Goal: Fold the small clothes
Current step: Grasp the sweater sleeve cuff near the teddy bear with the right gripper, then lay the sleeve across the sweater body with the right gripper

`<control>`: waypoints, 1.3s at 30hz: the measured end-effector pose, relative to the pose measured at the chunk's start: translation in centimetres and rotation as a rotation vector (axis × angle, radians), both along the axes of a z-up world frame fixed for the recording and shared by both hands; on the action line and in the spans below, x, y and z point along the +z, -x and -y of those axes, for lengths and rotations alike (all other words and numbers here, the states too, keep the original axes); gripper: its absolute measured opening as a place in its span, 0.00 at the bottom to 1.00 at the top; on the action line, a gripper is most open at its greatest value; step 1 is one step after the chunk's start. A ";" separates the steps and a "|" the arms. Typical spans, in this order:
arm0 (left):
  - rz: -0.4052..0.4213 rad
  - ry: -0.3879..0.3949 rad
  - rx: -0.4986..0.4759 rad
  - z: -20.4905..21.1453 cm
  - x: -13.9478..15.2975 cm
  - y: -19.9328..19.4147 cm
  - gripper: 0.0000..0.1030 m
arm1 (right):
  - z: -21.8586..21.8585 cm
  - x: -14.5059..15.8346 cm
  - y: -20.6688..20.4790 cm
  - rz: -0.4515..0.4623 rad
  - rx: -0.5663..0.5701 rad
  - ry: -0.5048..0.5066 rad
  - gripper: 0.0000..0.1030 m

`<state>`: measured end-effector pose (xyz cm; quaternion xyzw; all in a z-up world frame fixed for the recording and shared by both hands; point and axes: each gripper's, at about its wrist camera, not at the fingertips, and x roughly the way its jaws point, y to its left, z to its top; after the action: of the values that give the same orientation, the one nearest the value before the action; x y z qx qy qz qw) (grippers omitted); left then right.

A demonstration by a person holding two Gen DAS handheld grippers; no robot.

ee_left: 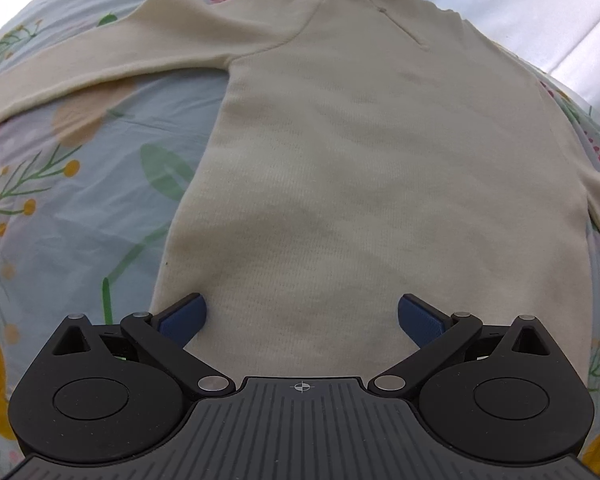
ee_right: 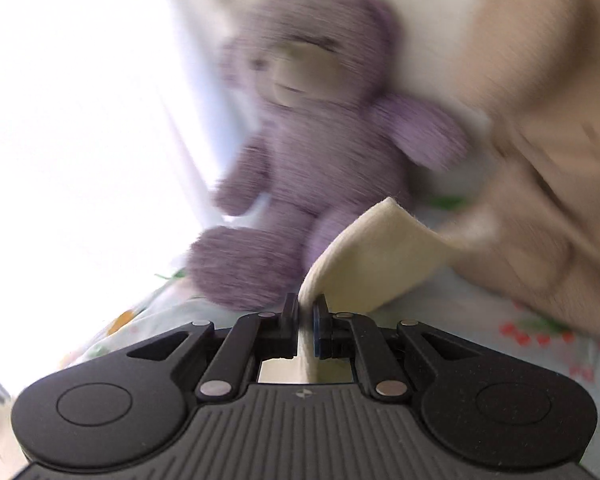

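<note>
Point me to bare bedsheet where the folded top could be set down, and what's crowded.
Bare floral bedsheet lies left of the cream top, below its outstretched sleeve. A narrow strip shows past the top's right edge. Crowded by the right tongs: purple teddy bear close ahead, lifted cream cloth.

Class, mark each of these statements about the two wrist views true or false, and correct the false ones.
1. The right gripper is shut on cream fabric. True.
2. The left gripper is clamped on the sweater. False: its jaws stand open over the hem.
3. A purple teddy bear sits beyond the right gripper. True.
4. The sweater lies on a plain white sheet. False: the bedsheet is pale blue with a floral print.
</note>
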<state>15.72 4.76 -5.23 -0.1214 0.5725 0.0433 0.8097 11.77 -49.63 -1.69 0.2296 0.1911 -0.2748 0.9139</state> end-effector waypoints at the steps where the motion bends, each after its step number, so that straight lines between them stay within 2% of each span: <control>1: 0.001 0.017 0.005 -0.3 0.1 0.0 1.00 | -1.2 0.8 -0.9 -0.008 0.042 0.043 0.06; 5: 0.032 0.057 -0.006 -1.0 0.2 0.5 1.00 | -9.0 3.1 -4.7 -0.023 0.303 0.223 0.06; 7: 0.055 0.063 -0.016 -1.2 0.3 0.9 1.00 | -13.8 3.5 -5.9 -0.009 0.474 0.274 0.06; 10: 0.074 0.059 -0.033 -1.1 1.1 0.7 1.00 | -21.1 3.1 -7.0 0.001 0.750 0.299 0.07; 11: 0.103 0.045 -0.055 -0.9 1.7 0.3 1.00 | -23.0 2.6 -7.2 -0.018 0.824 0.291 0.09; 13: 0.169 0.040 -0.102 -0.2 3.0 -0.7 1.00 | -26.1 1.4 -7.8 -0.088 0.958 0.236 0.31; 14: 0.196 0.060 -0.123 0.0 3.6 -1.4 1.00 | -27.2 0.6 -7.9 -0.128 0.991 0.212 0.35; 17: 0.253 0.153 -0.178 0.7 4.2 -4.3 1.00 | -27.9 -0.5 -6.8 -0.164 0.967 0.185 0.36; 20: 0.255 0.241 -0.214 1.9 3.4 -8.2 0.98 | -25.4 -0.8 -6.3 -0.177 0.897 0.089 0.36; 21: 0.253 0.273 -0.227 2.4 3.0 -9.4 0.90 | -24.5 -0.8 -6.2 -0.179 0.877 0.061 0.36; 22: 0.242 0.300 -0.240 3.0 2.7 -10.6 0.81 | -23.8 -1.0 -5.9 -0.182 0.851 0.039 0.36; 29: 0.114 0.407 -0.292 6.7 -0.7 -16.3 0.73 | -19.0 -2.2 -4.5 -0.183 0.690 -0.085 0.36; 32: 0.115 0.440 -0.312 7.4 -1.0 -17.0 0.68 | -18.0 -2.7 -4.3 -0.179 0.651 -0.117 0.36; 33: 0.105 0.455 -0.321 7.7 -1.0 -17.2 0.57 | -17.8 -2.8 -4.3 -0.178 0.643 -0.117 0.36; 34: 0.095 0.467 -0.322 7.9 -1.2 -17.4 0.51 | -17.6 -2.8 -4.2 -0.177 0.639 -0.118 0.36; 35: 0.088 0.475 -0.322 8.2 -1.3 -17.6 0.49 | -17.4 -2.9 -4.2 -0.177 0.630 -0.122 0.36; 36: 0.082 0.476 -0.329 8.4 -1.4 -17.8 0.40 | -17.2 -3.0 -4.1 -0.174 0.623 -0.127 0.36; 37: 0.073 0.471 -0.335 8.7 -1.6 -18.0 0.26 | -16.9 -2.9 -4.1 -0.170 0.617 -0.135 0.36; 39: 0.054 0.453 -0.338 9.0 -1.9 -18.5 0.08 | -16.7 -3.0 -4.3 -0.167 0.606 -0.147 0.36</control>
<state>34.19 -4.27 -7.18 -0.2030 0.5578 -0.2245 0.7729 16.05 -32.95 -4.73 0.2042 0.3443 0.0066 0.9164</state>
